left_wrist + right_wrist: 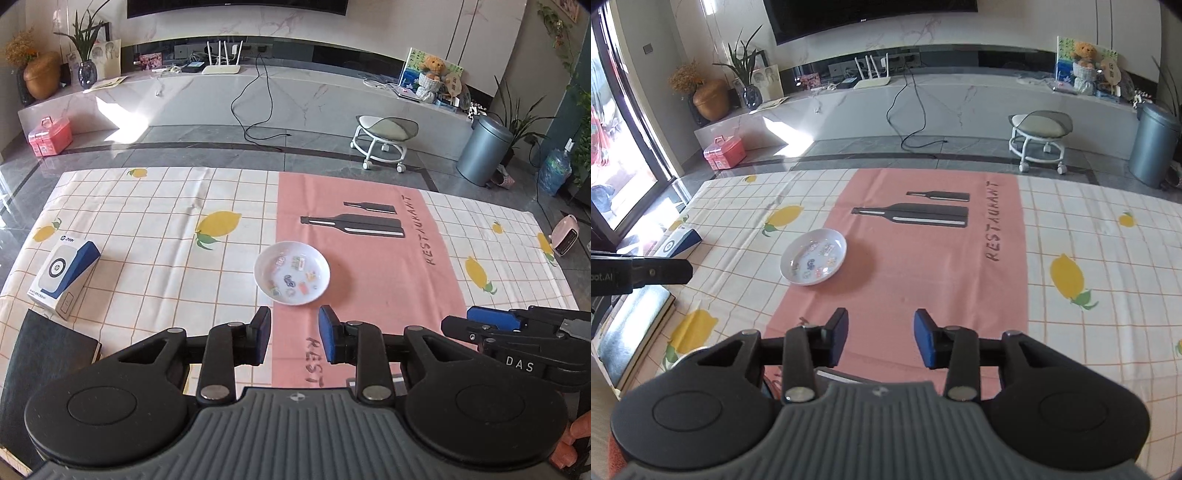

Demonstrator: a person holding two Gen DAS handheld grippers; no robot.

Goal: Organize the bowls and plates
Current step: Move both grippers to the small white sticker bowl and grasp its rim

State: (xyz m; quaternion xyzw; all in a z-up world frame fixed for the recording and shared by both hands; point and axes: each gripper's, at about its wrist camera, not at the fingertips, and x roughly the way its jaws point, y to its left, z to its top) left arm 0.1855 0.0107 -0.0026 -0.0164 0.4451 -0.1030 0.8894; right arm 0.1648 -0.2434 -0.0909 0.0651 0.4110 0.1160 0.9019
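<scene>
White plate [291, 272] with small coloured prints sits flat on left edge of pink RESTAURANT strip [369, 266] of lemon-check tablecloth [147, 236], beyond both tools, touching neither

Left gripper [294, 334]: jaws partly apart, blue pads bare, nothing between, above cloth just short of plate

Right gripper [881, 338]: jaws partly apart, empty, over pink strip, plate ahead to its left

Blue-white box [64, 275] well left of plate; dark book [48, 354] near box
</scene>
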